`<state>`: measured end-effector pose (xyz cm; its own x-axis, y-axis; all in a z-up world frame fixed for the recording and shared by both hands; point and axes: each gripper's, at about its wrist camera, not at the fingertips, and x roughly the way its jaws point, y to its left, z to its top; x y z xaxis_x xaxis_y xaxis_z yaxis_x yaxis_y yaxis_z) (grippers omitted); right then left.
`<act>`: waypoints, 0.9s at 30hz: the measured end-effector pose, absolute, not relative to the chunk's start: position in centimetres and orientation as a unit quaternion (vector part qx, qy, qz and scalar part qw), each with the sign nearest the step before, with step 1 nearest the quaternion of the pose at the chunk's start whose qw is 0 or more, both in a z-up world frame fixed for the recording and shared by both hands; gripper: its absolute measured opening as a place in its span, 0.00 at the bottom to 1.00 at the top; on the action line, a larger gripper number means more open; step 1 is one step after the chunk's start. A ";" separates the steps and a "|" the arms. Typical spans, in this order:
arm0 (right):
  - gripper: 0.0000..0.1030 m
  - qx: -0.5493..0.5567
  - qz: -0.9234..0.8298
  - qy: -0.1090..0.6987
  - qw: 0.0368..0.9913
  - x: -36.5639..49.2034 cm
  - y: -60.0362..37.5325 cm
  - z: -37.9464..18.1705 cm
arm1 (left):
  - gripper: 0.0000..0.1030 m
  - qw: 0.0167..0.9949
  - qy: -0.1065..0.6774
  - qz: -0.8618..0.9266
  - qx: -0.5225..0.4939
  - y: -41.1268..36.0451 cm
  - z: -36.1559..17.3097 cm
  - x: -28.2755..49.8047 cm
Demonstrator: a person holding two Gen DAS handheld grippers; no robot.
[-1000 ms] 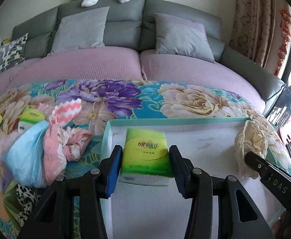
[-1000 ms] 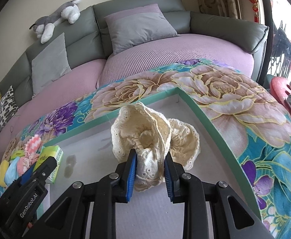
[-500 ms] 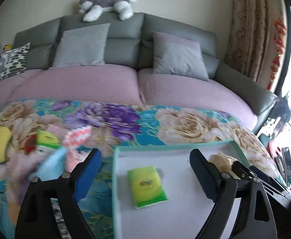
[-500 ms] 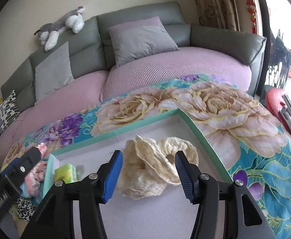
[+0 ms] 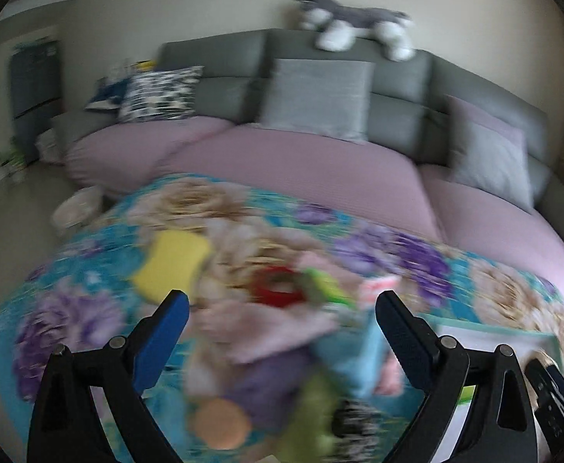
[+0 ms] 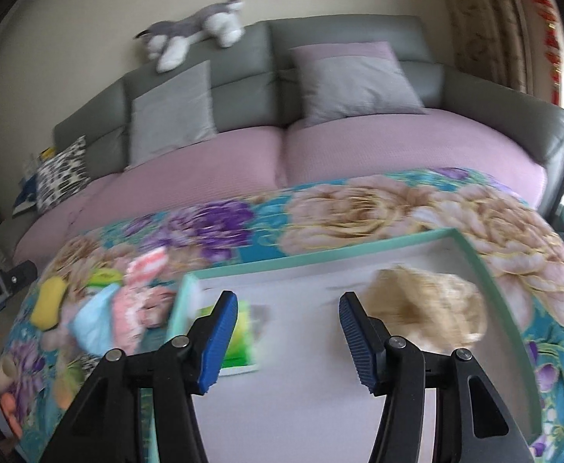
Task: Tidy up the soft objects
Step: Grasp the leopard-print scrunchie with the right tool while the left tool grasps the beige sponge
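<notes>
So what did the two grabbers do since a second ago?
The left gripper let go of the green tissue pack, its jaws just opening wide, and swung left over the pile of soft things. The right gripper opened and dropped the cream lace cloth, then backed away. Both things stayed in the tray; the pile stayed put.

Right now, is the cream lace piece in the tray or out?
In. The cream lace piece lies inside the tray, near its right rim, released.
</notes>
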<state>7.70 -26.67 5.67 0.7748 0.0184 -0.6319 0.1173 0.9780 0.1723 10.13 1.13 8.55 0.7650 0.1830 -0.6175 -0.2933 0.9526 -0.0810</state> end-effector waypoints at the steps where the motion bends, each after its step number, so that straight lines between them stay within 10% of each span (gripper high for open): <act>1: 0.57 0.098 -0.015 0.335 0.937 7.8 -25.8 5.7 | 0.95 0.934 0.316 0.137 -0.093 1.9 8.6 9.8; 27: 0.57 0.053 0.138 0.387 0.910 5.9 -13.2 2.8 | 0.95 0.895 0.406 0.137 -0.126 8.4 3.1 6.1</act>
